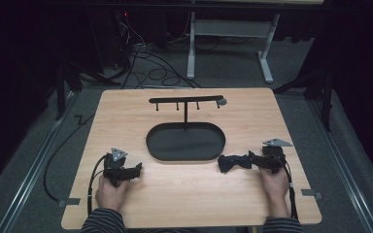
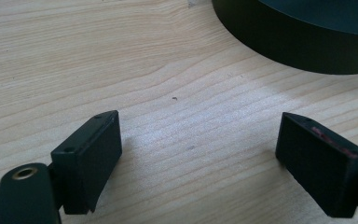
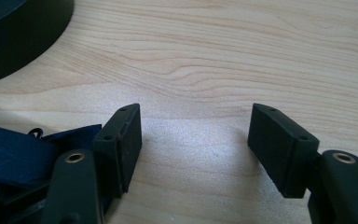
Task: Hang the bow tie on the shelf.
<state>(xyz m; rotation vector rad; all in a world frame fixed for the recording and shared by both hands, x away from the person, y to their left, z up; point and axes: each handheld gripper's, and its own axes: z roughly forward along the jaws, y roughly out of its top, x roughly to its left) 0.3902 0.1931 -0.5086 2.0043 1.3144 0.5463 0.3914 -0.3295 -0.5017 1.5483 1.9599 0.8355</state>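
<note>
My left gripper rests on the wooden table near its front left, held by a hand. In the left gripper view its jaws stand open over bare wood. My right gripper rests at the front right, and its jaws are open with only wood between them. A dark blue folded item lies just left of the right gripper. In the right gripper view this dark blue item sits beside the outer face of the left jaw, not between the jaws.
A black oval tray sits mid-table with a black T-shaped hook rack rising from its far rim. The tray's wall is ahead-right of the left gripper, and the same wall is ahead-left of the right gripper. Cables trail off the front edge.
</note>
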